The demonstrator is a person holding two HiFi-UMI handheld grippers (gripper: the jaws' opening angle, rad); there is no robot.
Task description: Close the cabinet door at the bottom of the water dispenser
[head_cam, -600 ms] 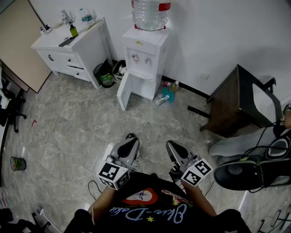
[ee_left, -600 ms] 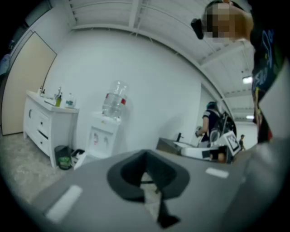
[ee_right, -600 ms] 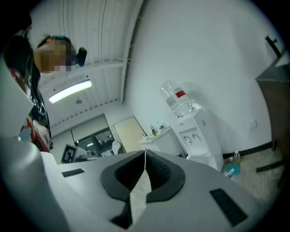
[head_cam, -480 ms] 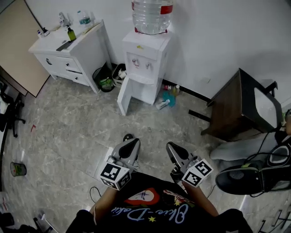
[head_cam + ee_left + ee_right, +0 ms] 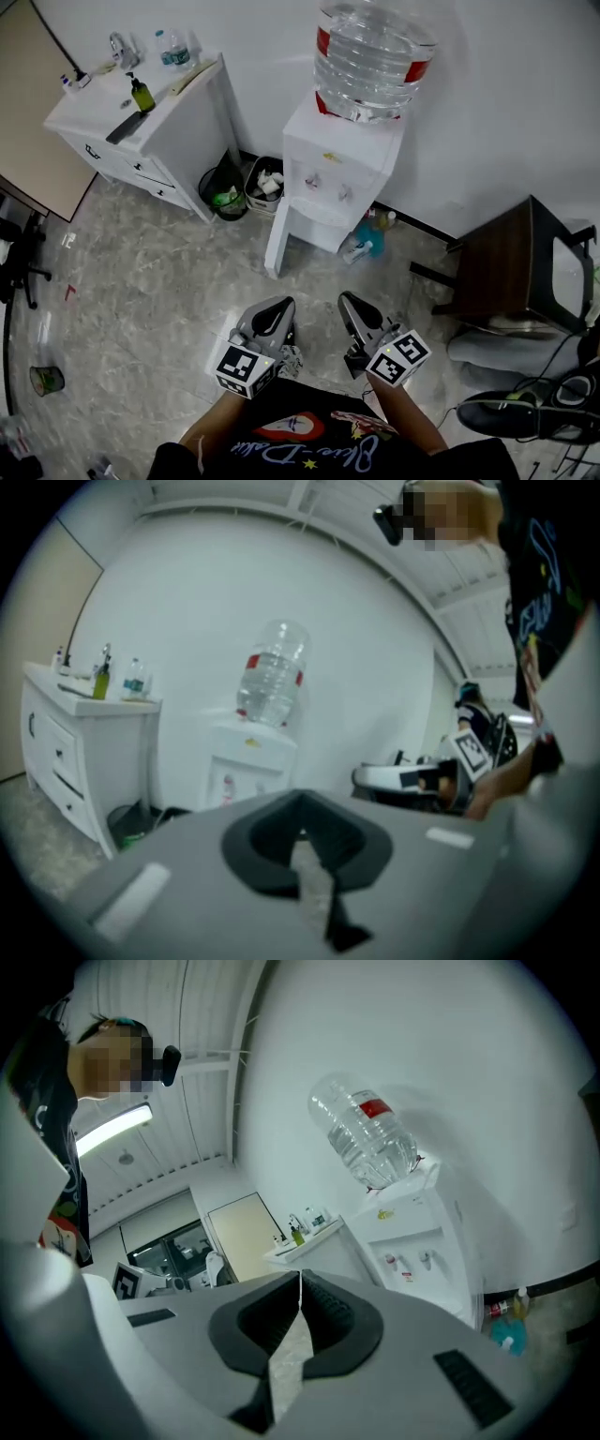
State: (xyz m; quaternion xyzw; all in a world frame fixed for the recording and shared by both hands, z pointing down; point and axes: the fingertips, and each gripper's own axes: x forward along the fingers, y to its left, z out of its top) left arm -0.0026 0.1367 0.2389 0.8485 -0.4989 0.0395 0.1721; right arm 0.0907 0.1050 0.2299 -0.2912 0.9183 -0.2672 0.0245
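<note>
White cabinet door (image 5: pixel 278 240) well beyond fingers (image 5: pixel 273 313)

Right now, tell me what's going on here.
A person stands facing a water dispenser, holding a gripper in each hand. The left gripper and the right gripper are both held low and close to the body, jaws shut on nothing. The cabinet door at the bottom of the dispenser stands open, swung out to the left. Neither gripper touches it; both are some way short of it across the floor.
</note>
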